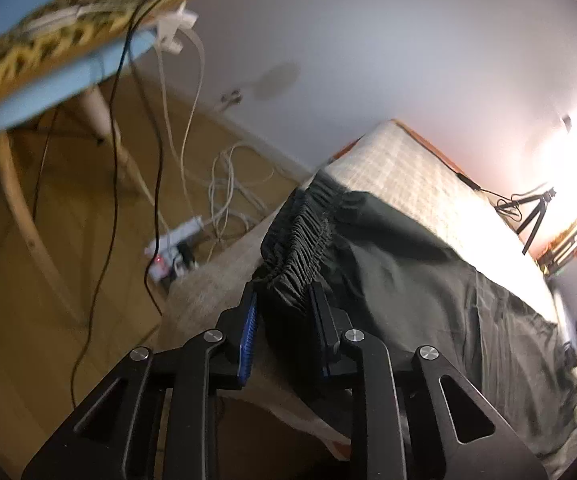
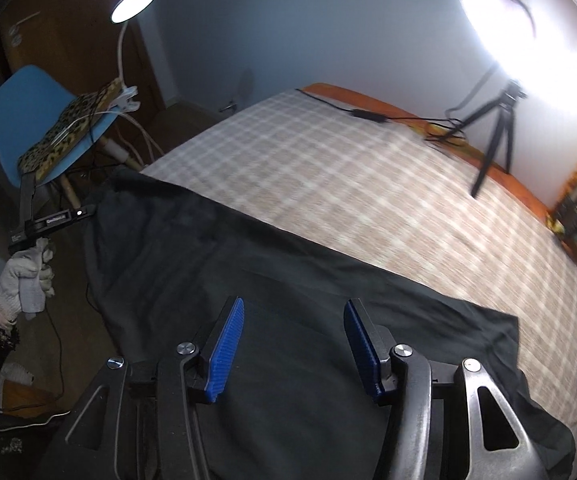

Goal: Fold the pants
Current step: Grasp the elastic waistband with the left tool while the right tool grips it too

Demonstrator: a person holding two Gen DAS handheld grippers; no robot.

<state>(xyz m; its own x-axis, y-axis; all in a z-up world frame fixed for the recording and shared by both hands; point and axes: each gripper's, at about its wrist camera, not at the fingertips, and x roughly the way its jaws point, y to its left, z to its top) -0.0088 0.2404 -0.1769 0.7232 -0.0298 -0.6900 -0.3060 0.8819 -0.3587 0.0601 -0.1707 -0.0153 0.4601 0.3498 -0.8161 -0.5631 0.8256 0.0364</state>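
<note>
So the left gripper (image 1: 282,300) was clamped on the waistband (image 1: 300,236) of the pants (image 2: 288,320), which lay along the near edge of the bed (image 2: 348,184). The right gripper (image 2: 292,344) hung wide and empty over the legs; I'd guess it needed a hem next. Chair (image 2: 20,120) and cables (image 1: 224,184) sat left, tripod (image 2: 496,136) far right, nothing blocking.

Dark pants (image 2: 288,280) lie spread along the checked bed's (image 2: 348,184) near edge.

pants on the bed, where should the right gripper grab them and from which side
Probably the hem end of the dark pants, coming down from above the near bed edge. The left gripper already pinches the gathered elastic waistband; the right gripper hangs open over flat cloth, so the far end remains free.
</note>
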